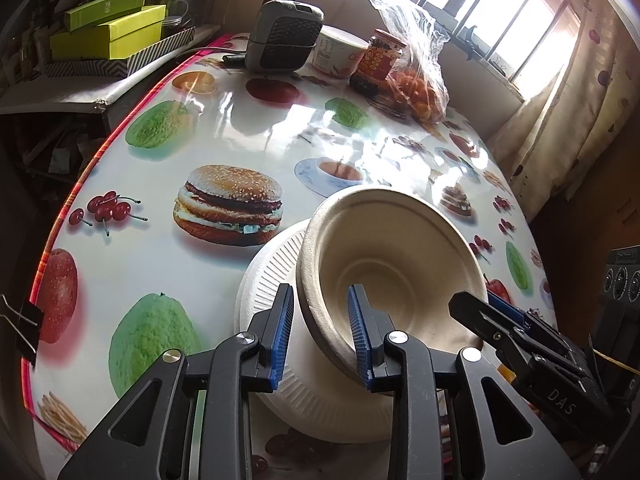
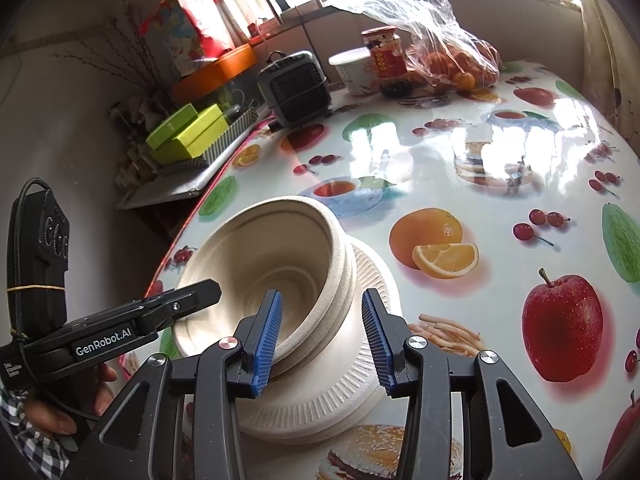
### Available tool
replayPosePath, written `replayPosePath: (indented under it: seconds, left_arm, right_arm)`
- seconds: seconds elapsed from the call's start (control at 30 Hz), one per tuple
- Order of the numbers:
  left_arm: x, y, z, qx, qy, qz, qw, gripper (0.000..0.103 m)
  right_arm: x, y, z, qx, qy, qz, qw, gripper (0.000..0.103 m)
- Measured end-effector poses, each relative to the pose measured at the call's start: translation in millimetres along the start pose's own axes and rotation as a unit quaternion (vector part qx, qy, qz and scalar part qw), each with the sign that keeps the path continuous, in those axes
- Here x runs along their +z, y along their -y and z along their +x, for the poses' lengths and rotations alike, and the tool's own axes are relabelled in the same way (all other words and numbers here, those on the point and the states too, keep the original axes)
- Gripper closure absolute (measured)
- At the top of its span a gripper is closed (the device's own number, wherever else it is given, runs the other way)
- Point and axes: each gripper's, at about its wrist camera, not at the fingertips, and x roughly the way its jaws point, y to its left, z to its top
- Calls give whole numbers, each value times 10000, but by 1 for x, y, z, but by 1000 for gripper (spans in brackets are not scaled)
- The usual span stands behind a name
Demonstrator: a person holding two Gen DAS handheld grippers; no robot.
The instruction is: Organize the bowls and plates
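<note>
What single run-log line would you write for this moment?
left gripper: open, straddling bowl rim | right gripper: open, straddling opposite rim | bowl: tilted on plate

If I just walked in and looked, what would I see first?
Probably the tan bowl tipped on its side on a white ribbed plate, near the table's front edge. The left gripper and right gripper each straddle its rim, one finger inside and one outside, jaws open. After that, the shiny tablecloth with its big burger, apple and orange pictures, and the bag of oranges at the far side by the window.
</note>
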Motion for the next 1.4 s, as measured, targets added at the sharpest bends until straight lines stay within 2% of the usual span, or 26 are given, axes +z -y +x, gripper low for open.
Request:
replayPosePath:
  seconds: [0.13, 0.4, 0.53, 0.73, 0.83, 1.07, 1.27, 1.4]
  left_arm:
    - [0, 0, 0, -4, 4, -11, 10000, 68]
    - [0, 2, -2, -22, 12, 11, 10000, 67]
    - [2, 3, -3, -26, 44, 19, 10000, 61]
    - [0, 5, -7, 4, 117, 79, 9999, 61]
    - [-1, 6, -10, 28, 173, 98, 9998, 52]
    - [-5, 7, -22, 39, 329, 121, 9994, 52]
    - [-16, 4, -35, 178, 553, 223, 9981, 52]
    - [-28, 4, -43, 488, 767, 448, 9949, 52]
  right_arm:
    - [1, 0, 0, 2, 9, -4, 10000, 61]
    - [-1, 0, -2, 13, 19, -1, 10000, 55]
    - [0, -2, -4, 11, 51, 0, 10000, 52]
    - [-2, -4, -7, 26, 106, -24, 9999, 48]
    - [-3, -4, -10, 29, 155, -25, 9999, 46]
    - [-6, -5, -21, 44, 301, -31, 9995, 45]
    - [-16, -7, -35, -41, 550, -230, 9982, 45]
    - [-24, -8, -46, -144, 690, -326, 9970, 45]
